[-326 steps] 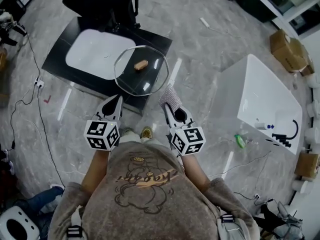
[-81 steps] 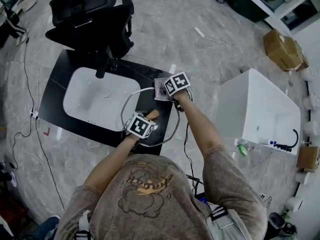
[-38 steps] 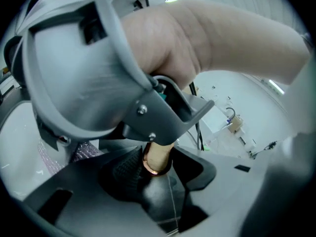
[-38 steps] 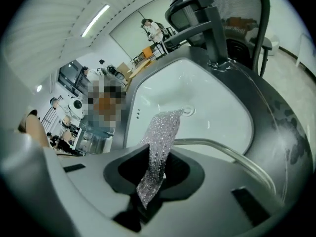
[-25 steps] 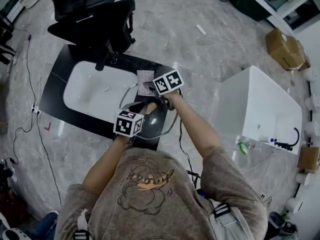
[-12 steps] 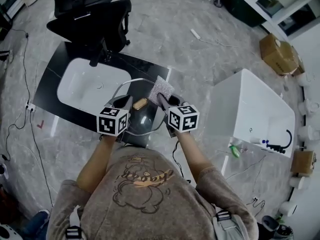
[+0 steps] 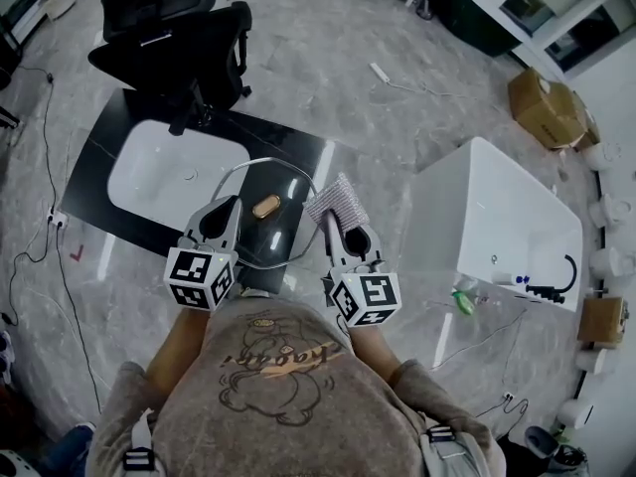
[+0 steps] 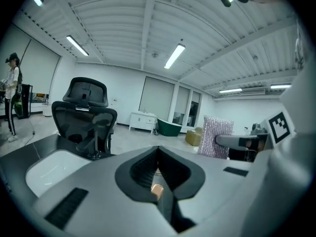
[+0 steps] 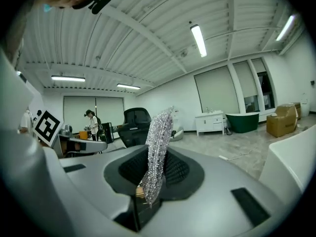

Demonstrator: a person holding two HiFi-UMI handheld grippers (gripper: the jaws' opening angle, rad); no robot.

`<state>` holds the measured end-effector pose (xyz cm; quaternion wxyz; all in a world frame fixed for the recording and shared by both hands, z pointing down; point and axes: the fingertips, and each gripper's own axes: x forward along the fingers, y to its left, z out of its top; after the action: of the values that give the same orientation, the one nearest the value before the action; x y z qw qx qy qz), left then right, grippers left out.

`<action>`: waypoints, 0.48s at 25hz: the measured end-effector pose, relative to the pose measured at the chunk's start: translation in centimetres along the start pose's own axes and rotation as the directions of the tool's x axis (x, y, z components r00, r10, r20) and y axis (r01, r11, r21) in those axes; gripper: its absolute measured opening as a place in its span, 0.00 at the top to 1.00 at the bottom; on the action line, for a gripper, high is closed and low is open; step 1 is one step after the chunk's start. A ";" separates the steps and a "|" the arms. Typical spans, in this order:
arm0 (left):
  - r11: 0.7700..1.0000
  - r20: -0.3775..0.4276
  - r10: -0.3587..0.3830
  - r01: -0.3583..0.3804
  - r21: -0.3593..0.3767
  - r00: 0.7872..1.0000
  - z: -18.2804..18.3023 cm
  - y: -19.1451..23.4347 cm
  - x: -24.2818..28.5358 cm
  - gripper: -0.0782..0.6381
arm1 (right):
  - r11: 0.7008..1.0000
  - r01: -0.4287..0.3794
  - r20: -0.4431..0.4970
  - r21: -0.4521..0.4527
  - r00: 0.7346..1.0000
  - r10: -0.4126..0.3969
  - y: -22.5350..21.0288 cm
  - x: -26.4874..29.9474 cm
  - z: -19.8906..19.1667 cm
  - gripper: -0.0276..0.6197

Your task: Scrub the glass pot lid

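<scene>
The glass pot lid (image 7: 286, 230) with its wooden knob (image 7: 265, 207) lies flat on the right end of the black table (image 7: 99, 192). My left gripper (image 7: 231, 205) hovers over the lid's near left rim, jaws shut with nothing between them (image 8: 158, 149). My right gripper (image 7: 328, 219) hangs by the lid's right edge, shut on a silver glittery scrubbing pad (image 7: 336, 202) that stands upright between its jaws (image 9: 159, 142). Both grippers point nearly level, above and clear of the lid. The pad (image 8: 217, 137) also shows at the right of the left gripper view.
A white sink basin (image 7: 174, 177) is set in the table left of the lid. A black office chair (image 7: 169, 38) stands behind it. A white tub unit (image 7: 497, 237) is at the right, with cardboard boxes (image 7: 542, 107) beyond. A person (image 8: 12, 98) stands far off.
Both grippers have risen and drawn back toward the person, away from the lid. The left one has left the knob. The right one has carried the pad off the glass.
</scene>
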<state>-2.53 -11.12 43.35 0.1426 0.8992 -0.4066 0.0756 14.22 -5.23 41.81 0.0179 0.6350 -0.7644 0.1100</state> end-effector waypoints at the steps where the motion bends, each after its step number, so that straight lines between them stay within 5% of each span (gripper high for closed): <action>1: 1.000 0.005 0.007 -0.007 0.004 1.000 0.1 0.0 -0.1 0.87 | 1.000 0.001 0.003 0.003 1.000 -0.001 0.0 -0.2 -0.1 0.83; 12: 0.998 0.038 0.045 -0.046 0.045 0.998 0.8 -0.5 -0.6 0.87 | 0.999 -0.034 0.001 -0.040 0.999 0.034 1.0 -0.1 -0.5 0.83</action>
<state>-2.57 -10.64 42.37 0.1125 0.8940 -0.4277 0.0717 13.20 -4.88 42.15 0.0279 0.6214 -0.7773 0.0943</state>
